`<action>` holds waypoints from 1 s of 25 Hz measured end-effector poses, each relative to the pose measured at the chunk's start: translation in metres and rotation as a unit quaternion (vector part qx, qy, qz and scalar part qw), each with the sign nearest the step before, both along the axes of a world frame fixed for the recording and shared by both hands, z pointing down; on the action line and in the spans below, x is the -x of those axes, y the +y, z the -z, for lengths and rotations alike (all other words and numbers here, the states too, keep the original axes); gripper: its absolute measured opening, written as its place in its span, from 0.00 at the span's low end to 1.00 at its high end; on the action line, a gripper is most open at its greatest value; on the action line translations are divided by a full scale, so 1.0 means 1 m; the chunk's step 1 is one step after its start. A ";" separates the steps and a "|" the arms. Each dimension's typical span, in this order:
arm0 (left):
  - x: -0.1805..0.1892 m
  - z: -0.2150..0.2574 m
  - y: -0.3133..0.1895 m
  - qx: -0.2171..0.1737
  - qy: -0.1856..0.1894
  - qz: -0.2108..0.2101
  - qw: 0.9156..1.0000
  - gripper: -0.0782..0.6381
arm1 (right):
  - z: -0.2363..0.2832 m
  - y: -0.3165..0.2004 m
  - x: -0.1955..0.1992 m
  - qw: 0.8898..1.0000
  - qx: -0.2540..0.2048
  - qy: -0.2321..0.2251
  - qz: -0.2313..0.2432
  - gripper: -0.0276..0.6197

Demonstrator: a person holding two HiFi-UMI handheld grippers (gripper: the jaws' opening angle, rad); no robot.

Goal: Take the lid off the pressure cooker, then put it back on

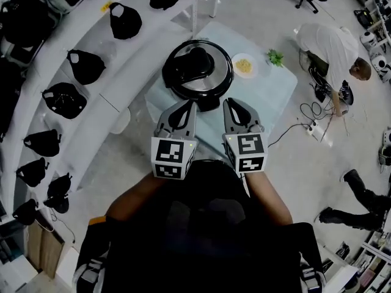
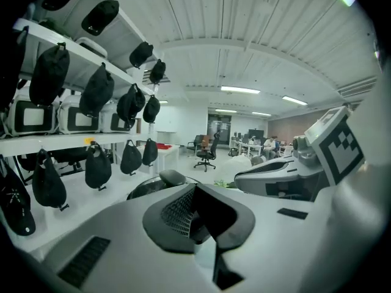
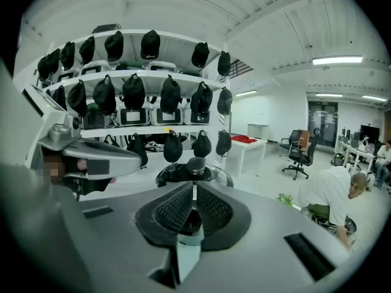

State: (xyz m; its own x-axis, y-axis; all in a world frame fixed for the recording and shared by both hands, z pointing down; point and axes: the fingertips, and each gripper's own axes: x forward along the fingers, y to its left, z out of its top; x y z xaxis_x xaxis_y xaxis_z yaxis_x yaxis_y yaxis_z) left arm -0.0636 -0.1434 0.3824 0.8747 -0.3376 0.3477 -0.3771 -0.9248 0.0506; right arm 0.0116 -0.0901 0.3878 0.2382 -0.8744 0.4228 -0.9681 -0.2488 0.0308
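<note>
The pale table (image 1: 282, 85) has the pressure cooker (image 1: 197, 73) in the middle of it. The lid (image 1: 215, 77) sits flat on top of the pot, with its black handle (image 1: 198, 58) pointing up. Nothing is lifted right now. I think this is either before the lid comes off or after it has gone back on. I cannot tell which one it is. A small plate (image 1: 244, 66) of yellow food and a little green plant (image 1: 275, 57) sit just to the right of the cooker, on the far side.

Both arms are tucked in close to the body. The left gripper (image 1: 193, 104) and the right gripper (image 1: 226, 102) are side by side at the near edge of the cooker. Both tip a little downward toward it. They do not seem to touch it. Each one has its jaws squeezed together with nothing between them.
</note>
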 end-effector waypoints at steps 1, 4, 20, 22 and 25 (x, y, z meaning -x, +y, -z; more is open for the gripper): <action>-0.001 0.001 0.012 0.001 0.001 0.002 1.000 0.12 | 0.001 0.009 0.002 1.000 -0.001 -0.001 0.006 0.09; 0.000 0.005 0.044 0.002 0.006 0.013 1.000 0.12 | 0.006 0.036 0.006 1.000 -0.008 -0.006 0.023 0.09; 0.044 0.010 0.132 -0.021 -0.004 0.048 0.999 0.12 | 0.014 0.118 0.053 0.997 -0.024 -0.029 0.065 0.08; 0.049 0.013 0.134 -0.025 -0.003 0.041 0.999 0.12 | 0.017 0.118 0.059 0.998 -0.024 -0.029 0.059 0.08; 0.061 0.016 0.132 -0.024 -0.002 0.036 0.999 0.12 | 0.019 0.119 0.069 0.998 -0.024 -0.035 0.049 0.08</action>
State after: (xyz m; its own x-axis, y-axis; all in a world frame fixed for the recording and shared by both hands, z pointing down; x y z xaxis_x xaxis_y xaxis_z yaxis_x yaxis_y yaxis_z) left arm -0.1246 -0.0116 0.3665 0.8464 -0.4157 0.3328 -0.4423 -0.8968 0.0046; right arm -0.0573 0.0291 0.3685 0.1228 -0.9114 0.3928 -0.9871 -0.1533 -0.0469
